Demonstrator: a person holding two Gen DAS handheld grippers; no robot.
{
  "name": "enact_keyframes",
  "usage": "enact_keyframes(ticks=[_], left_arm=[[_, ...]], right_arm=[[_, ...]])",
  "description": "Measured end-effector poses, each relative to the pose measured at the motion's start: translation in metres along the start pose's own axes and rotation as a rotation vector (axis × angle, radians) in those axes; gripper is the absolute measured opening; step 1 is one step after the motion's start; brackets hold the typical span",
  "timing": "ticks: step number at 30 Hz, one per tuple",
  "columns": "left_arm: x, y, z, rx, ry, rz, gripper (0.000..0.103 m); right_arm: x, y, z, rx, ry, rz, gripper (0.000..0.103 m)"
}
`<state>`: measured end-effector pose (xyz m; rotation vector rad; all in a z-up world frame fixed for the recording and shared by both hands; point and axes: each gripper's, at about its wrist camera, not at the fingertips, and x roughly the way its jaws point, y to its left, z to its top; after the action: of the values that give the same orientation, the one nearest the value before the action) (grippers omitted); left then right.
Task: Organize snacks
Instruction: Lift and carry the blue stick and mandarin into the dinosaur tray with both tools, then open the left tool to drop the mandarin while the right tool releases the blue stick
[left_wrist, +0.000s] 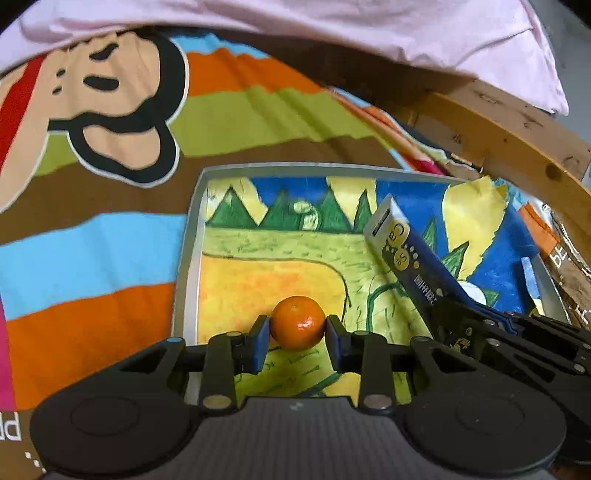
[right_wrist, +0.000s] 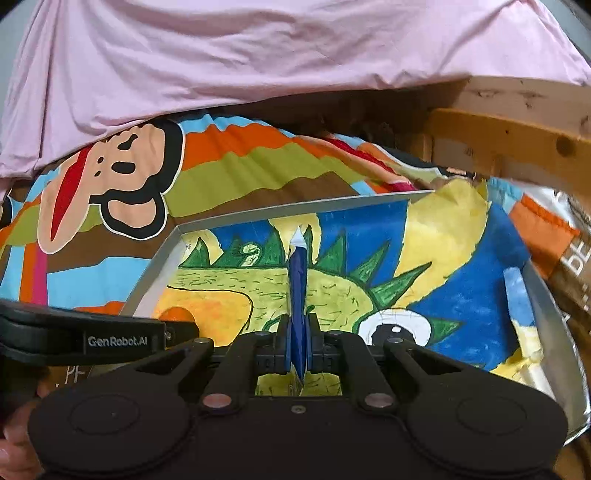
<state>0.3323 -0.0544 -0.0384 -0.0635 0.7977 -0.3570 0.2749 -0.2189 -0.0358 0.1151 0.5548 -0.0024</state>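
Observation:
A small orange tangerine (left_wrist: 297, 322) sits between the pads of my left gripper (left_wrist: 297, 338), which is shut on it just above the painted floor of a shallow grey tray (left_wrist: 190, 236). My right gripper (right_wrist: 297, 349) is shut on a dark blue snack box (right_wrist: 297, 295), seen edge-on in the right wrist view. In the left wrist view the same box (left_wrist: 413, 258) slants up over the tray's right half, with the right gripper (left_wrist: 469, 325) at its lower end. The tray rim also shows in the right wrist view (right_wrist: 155, 269), and a sliver of the tangerine (right_wrist: 177, 315) at left.
The tray lies on a striped cartoon-monkey cloth (left_wrist: 110, 229). A pink sheet (left_wrist: 332, 26) hangs at the back. A wooden frame (left_wrist: 517, 140) and a brown printed packet (left_wrist: 569, 266) are at the right. The left gripper's body (right_wrist: 85, 338) shows at the left.

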Motion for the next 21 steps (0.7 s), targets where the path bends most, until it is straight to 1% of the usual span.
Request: enact_keyframes(ticks=[4, 9, 11, 13, 15, 16, 17, 18, 20, 21], left_arm=[[0.007, -0.001, -0.005, -0.005, 0.031, 0.010, 0.035], [0.007, -0.006, -0.008, 0.018, 0.019, 0.031, 0.036], [0.006, -0.007, -0.009, 0.017, 0.019, 0.036, 0.036], [0.006, -0.008, -0.009, 0.010, 0.015, 0.036, 0.036], [0.004, -0.007, -0.010, 0.000, 0.014, 0.037, 0.036], [0.003, -0.007, -0.010, -0.004, 0.012, 0.039, 0.039], [0.001, -0.007, -0.011, -0.004, 0.011, 0.042, 0.041], [-0.001, -0.007, -0.011, -0.005, 0.007, 0.045, 0.046], [-0.009, -0.007, -0.011, -0.004, -0.009, 0.053, 0.053], [-0.014, -0.007, -0.012, -0.004, -0.019, 0.057, 0.058]], right_arm=[[0.002, -0.003, -0.004, 0.014, 0.015, -0.010, 0.010], [0.005, -0.006, -0.008, 0.021, 0.047, -0.029, 0.015], [0.005, -0.008, -0.008, 0.033, 0.060, -0.040, 0.020], [0.004, -0.012, -0.007, 0.057, 0.062, -0.036, 0.020], [0.002, -0.014, -0.005, 0.067, 0.063, -0.032, 0.029], [0.000, -0.015, -0.005, 0.069, 0.062, -0.032, 0.034], [-0.003, -0.016, -0.005, 0.072, 0.059, -0.030, 0.036], [-0.006, -0.018, -0.005, 0.077, 0.056, -0.033, 0.037], [-0.014, -0.020, -0.004, 0.083, 0.044, -0.037, 0.043], [-0.020, -0.020, -0.003, 0.078, 0.033, -0.042, 0.049]])
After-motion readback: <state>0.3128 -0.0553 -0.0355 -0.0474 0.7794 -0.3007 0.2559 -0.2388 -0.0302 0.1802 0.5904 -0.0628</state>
